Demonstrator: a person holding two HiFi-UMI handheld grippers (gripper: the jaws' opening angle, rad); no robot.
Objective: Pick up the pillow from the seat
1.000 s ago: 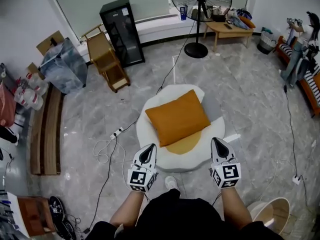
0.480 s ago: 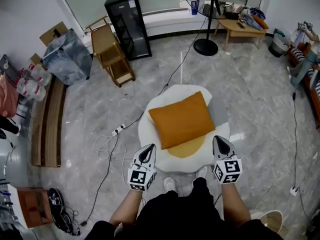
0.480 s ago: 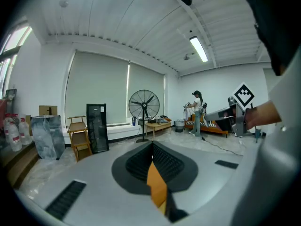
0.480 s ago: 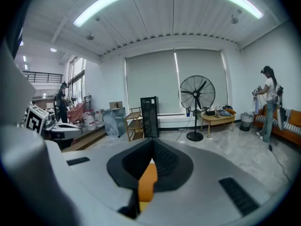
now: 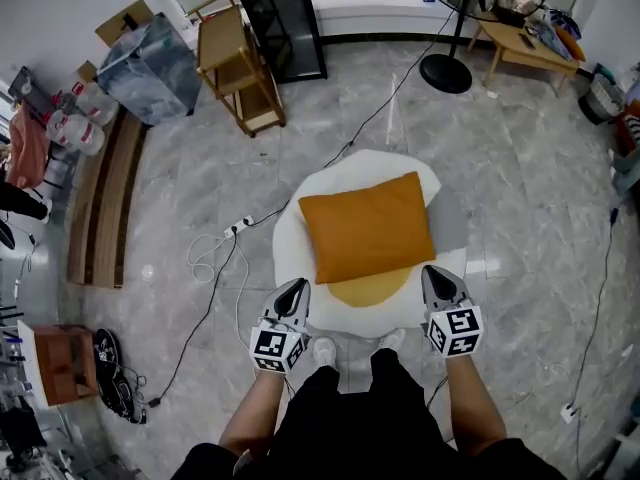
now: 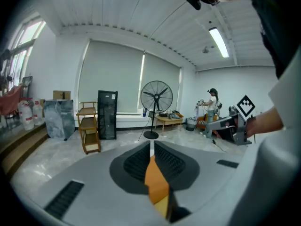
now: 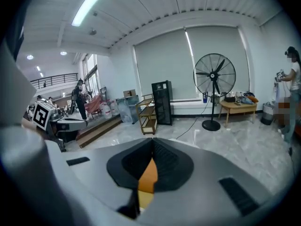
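The left gripper [image 5: 297, 287] is keeping its jaws pressed together, gripping nothing. The right gripper [image 5: 434, 274] is doing the same, jaws closed and empty. Both are pointing toward 12 o'clock, tips lying over the near rim of a round white seat [image 5: 291, 240]. In each gripper view a sliver of orange is showing beyond the closed jaws.

The orange pillow [image 5: 368, 226] is lying flat on the seat, untouched, covering most of a yellow round pad [image 5: 371, 290]. From the pillow, the left gripper is sitting at 7 o'clock and the right gripper at 5 o'clock.

Farther out on the grey marble floor [image 5: 520, 178], a white cable [image 5: 214, 260] is trailing at 9 o'clock, a wooden shelf cart [image 5: 240, 73] and a black cabinet [image 5: 285, 18] are standing at 11 o'clock, and a standing fan's base [image 5: 447, 71] at 1 o'clock.
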